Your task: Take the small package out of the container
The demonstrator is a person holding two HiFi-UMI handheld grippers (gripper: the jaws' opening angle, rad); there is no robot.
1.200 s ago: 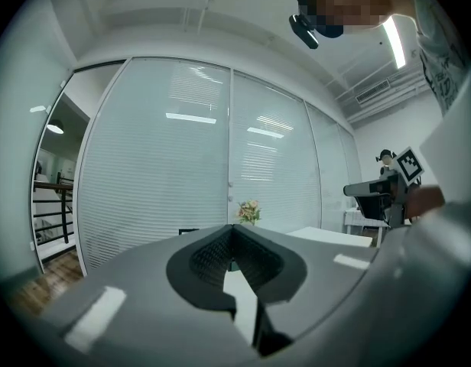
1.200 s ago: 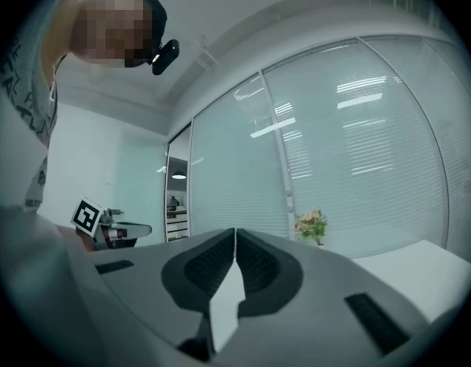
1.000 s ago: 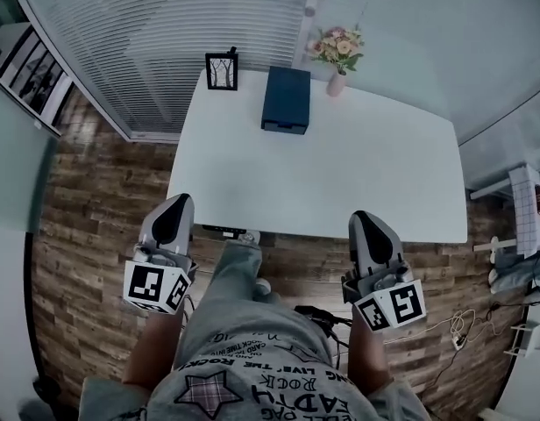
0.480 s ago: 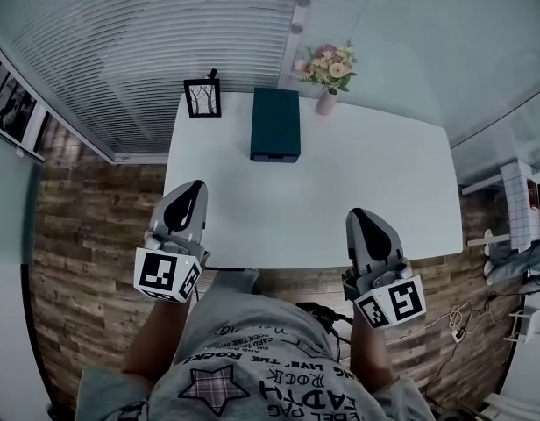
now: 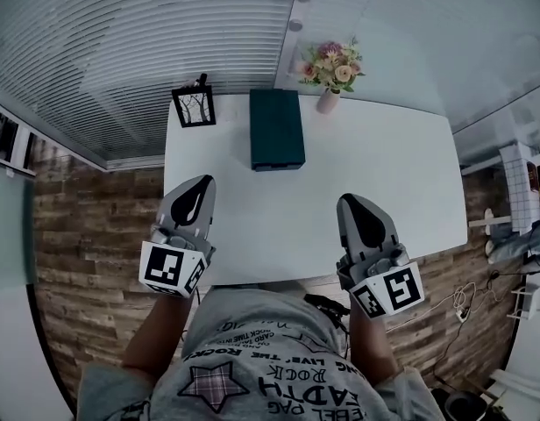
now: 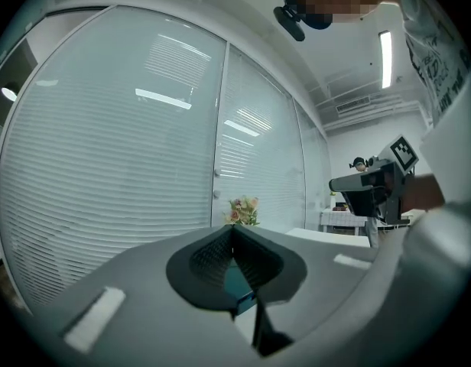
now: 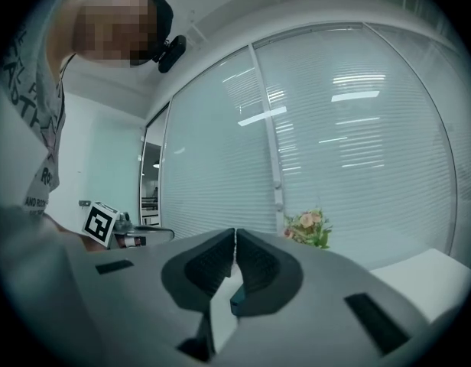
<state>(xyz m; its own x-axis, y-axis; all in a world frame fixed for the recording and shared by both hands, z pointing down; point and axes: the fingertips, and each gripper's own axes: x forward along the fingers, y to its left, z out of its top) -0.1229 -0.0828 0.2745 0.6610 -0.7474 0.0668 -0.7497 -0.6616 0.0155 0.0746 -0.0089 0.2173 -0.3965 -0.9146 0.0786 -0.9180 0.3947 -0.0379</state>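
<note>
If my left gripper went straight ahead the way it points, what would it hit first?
Probably the dark teal container on the table: it shows just beyond the shut jaws of the left gripper in that gripper's view. Height is unclear; it might pass over.

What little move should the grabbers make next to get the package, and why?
Probably reach forward toward the dark container at the far side of the table. The left gripper and right gripper are both shut and empty, over the table's near part, well apart from the container. No package shows yet.
</note>
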